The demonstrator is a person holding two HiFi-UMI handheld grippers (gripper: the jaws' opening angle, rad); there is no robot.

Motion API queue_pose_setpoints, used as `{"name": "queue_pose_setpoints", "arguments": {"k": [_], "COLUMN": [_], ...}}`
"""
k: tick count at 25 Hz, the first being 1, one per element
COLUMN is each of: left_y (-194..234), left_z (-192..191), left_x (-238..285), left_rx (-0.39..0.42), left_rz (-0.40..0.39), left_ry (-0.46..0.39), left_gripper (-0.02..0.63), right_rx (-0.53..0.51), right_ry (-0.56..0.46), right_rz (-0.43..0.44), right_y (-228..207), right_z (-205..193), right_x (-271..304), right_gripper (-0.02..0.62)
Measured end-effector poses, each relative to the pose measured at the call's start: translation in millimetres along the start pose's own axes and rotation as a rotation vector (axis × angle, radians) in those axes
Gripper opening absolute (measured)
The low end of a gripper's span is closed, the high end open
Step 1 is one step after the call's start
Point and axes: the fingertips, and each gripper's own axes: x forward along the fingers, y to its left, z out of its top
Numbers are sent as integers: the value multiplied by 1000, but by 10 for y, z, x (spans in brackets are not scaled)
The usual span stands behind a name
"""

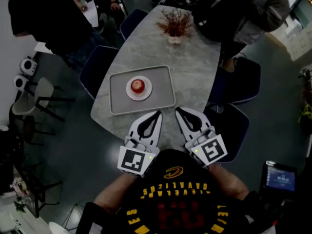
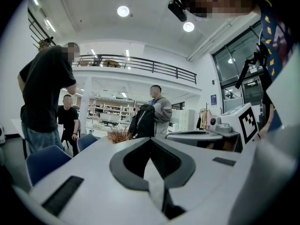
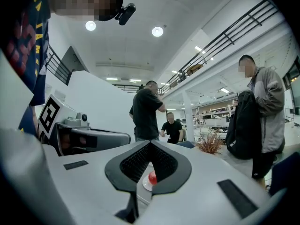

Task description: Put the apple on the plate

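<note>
Red apple [image 1: 138, 85] on plate [image 1: 147, 92] beyond left hand-held gripper [image 1: 159, 113], right hand-held gripper [image 1: 178, 110], both closed.

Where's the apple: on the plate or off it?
On. In the head view the red apple sits in the middle of the white plate, which lies on the grey tray.

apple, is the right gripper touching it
Apart. The head view shows bare table between the right gripper and the apple, which sits on the plate.

Person's shirt [image 1: 173, 199]: yellow lettering "CLEVELAND CAVALIERS", seen upside down.
</note>
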Motion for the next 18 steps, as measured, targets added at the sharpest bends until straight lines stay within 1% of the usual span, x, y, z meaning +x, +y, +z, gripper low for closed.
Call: {"name": "queue_pose_setpoints", "arguments": {"k": [14,18], "left_y": [42,57], "left_z": [-36,-29], "left_x": [10,12], "left_rx": [-8,-8], "left_rz": [0,5], "left_ry": [10,1], "left_gripper": [2,2], "right_rx": [4,8], "right_ry": [9,16], "right_rz": [0,-2], "right_y": [3,1], "right_z": [-29,-14], "right_x": [27,26], "right_gripper": [6,6]}}
